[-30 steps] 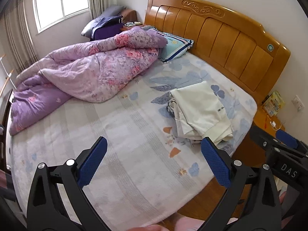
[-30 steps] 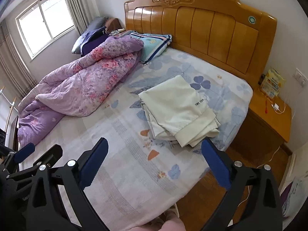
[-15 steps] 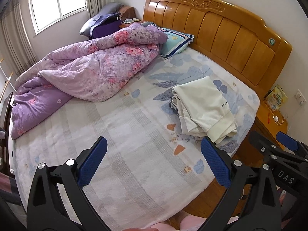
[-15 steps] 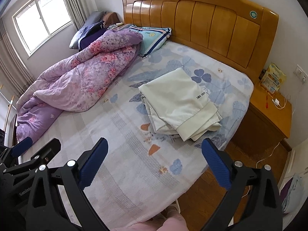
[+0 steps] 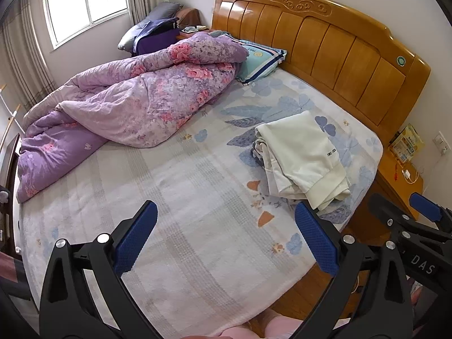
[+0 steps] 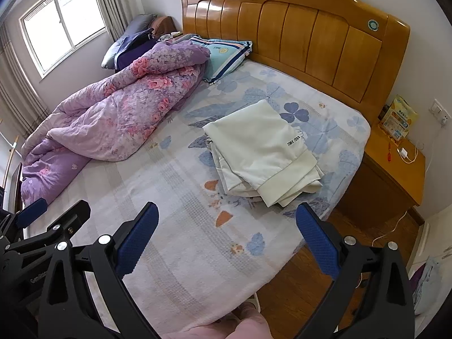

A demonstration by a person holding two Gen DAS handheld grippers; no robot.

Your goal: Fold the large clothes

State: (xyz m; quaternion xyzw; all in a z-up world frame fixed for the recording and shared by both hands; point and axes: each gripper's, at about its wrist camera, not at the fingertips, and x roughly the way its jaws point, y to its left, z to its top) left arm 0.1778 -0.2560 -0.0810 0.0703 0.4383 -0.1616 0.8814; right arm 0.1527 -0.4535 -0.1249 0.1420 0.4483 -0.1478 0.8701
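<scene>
Right wrist view: the right gripper point(image 6: 226, 237) and the left gripper point(image 5: 226, 237) hang with jaws spread wide, grasping nothing, above the near edge of the bed point(image 6: 175, 254). Beyond them, the cream garment point(image 6: 262, 149) lies folded atop a small stack near the bed's right edge, short of the headboard point(image 6: 296, 34). That suits either a finished fold or one awaiting further halving; any further handling should grip the corners squarely.

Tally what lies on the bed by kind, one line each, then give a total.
Purple floral quilt: 1
Striped blue pillow: 1
Stack of cream folded clothes: 1 stack; the number of garments in it cannot be told
Total: 3 things on the bed
Both the left hand-held gripper and the right hand-held gripper are open and hold nothing.
</scene>
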